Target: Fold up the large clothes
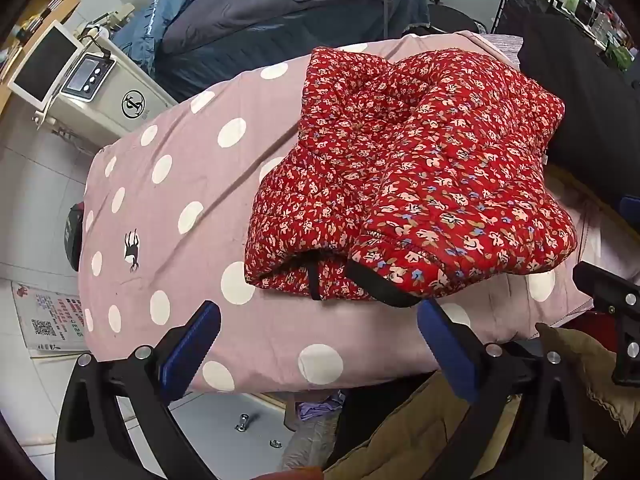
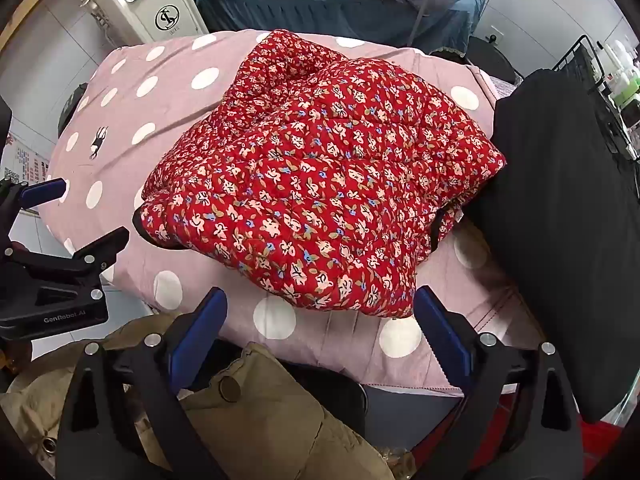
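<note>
left wrist view looks across a bench [image 1: 172,216] covered in a pink cloth with white polka dots, and the red floral quilted jacket [image 1: 420,176] lies ahead and to the right of the left tool [image 1: 316,344], its near hem edge with black binding just past the right blue pad. both of that tool's fingers [image 1: 188,344] are spread wide and carry nothing. in the right wrist view the same jacket [image 2: 320,176] sits straight ahead, its nearest rounded corner hanging close above the gap of the right tool [image 2: 320,332], which is likewise released and empty, pads apart. so the garment lies forward of both tools, more squarely in front of the right one, and that hand looks the nearer to its bulk; the left tool [image 2: 60,216] shows at the left border of this view, off to the side of the jacket's cuffed end. the bundle is already doubled over into a thick puffy mound, its long axis running roughly from near left to far right across the bench. the fabric is padded, stitched in channels, soft and springy, likely to puff back open after pressing. a black garment [image 2: 560,240] lies against the jacket's right side, and a tan coat [image 2: 260,420] hangs below the bench edge. a blue-grey bed [image 1: 280,8] stands beyond.
</note>
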Demonstrator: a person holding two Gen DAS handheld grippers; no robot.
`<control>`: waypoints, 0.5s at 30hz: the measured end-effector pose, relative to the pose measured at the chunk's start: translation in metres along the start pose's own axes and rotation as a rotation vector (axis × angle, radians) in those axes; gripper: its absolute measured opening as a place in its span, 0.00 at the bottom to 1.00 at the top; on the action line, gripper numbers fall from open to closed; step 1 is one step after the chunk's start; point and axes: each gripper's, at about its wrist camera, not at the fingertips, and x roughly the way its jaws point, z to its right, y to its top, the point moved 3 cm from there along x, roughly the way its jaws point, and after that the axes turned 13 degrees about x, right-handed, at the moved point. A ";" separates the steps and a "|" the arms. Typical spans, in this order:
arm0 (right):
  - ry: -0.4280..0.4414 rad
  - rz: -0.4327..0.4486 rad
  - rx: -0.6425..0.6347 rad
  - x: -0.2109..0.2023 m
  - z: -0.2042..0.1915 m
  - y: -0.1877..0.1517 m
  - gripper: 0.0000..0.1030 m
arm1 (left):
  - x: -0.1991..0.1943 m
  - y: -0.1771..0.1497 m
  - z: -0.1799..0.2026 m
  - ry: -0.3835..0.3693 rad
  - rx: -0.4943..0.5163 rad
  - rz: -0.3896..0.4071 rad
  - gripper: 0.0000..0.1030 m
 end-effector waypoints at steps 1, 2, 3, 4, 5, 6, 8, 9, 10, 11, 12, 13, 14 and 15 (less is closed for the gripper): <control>-0.001 0.000 0.000 0.000 0.000 0.000 0.90 | 0.000 0.000 0.000 0.000 0.001 0.000 0.94; 0.001 -0.001 0.000 0.000 0.000 0.000 0.90 | 0.000 0.000 0.000 0.000 0.003 0.001 0.94; 0.001 -0.001 0.000 0.000 0.000 0.000 0.90 | 0.000 0.000 0.000 0.000 0.004 0.001 0.94; 0.002 -0.001 0.000 0.000 0.000 0.000 0.90 | 0.001 0.000 0.000 0.000 0.006 0.000 0.94; 0.002 -0.002 0.000 0.000 0.000 0.000 0.90 | 0.001 0.000 -0.001 0.000 0.007 0.000 0.94; 0.002 -0.002 -0.001 -0.001 -0.001 0.000 0.90 | 0.001 -0.001 -0.001 -0.001 0.008 0.000 0.94; 0.001 -0.002 -0.002 -0.001 -0.001 0.000 0.90 | 0.004 -0.001 -0.001 -0.001 0.009 0.000 0.94; 0.001 -0.002 -0.002 -0.001 -0.001 0.000 0.90 | 0.001 -0.001 0.000 0.007 0.006 0.001 0.94; 0.002 -0.001 0.000 -0.001 -0.001 0.000 0.90 | 0.001 -0.001 0.000 0.008 0.006 0.001 0.94; 0.002 -0.001 0.000 -0.001 -0.001 0.000 0.90 | 0.001 -0.001 0.000 0.007 0.006 0.001 0.94; 0.001 -0.002 0.000 -0.001 -0.001 0.000 0.90 | 0.002 -0.002 0.000 0.008 0.006 0.001 0.94; 0.001 -0.002 0.000 -0.001 -0.001 0.000 0.90 | 0.002 -0.002 0.000 0.008 0.006 0.001 0.94; 0.001 -0.001 0.000 -0.001 -0.001 0.000 0.90 | 0.002 -0.002 0.000 0.007 0.006 0.002 0.94; 0.002 0.001 -0.001 -0.002 -0.001 0.000 0.90 | 0.001 -0.001 0.001 0.008 0.007 0.001 0.94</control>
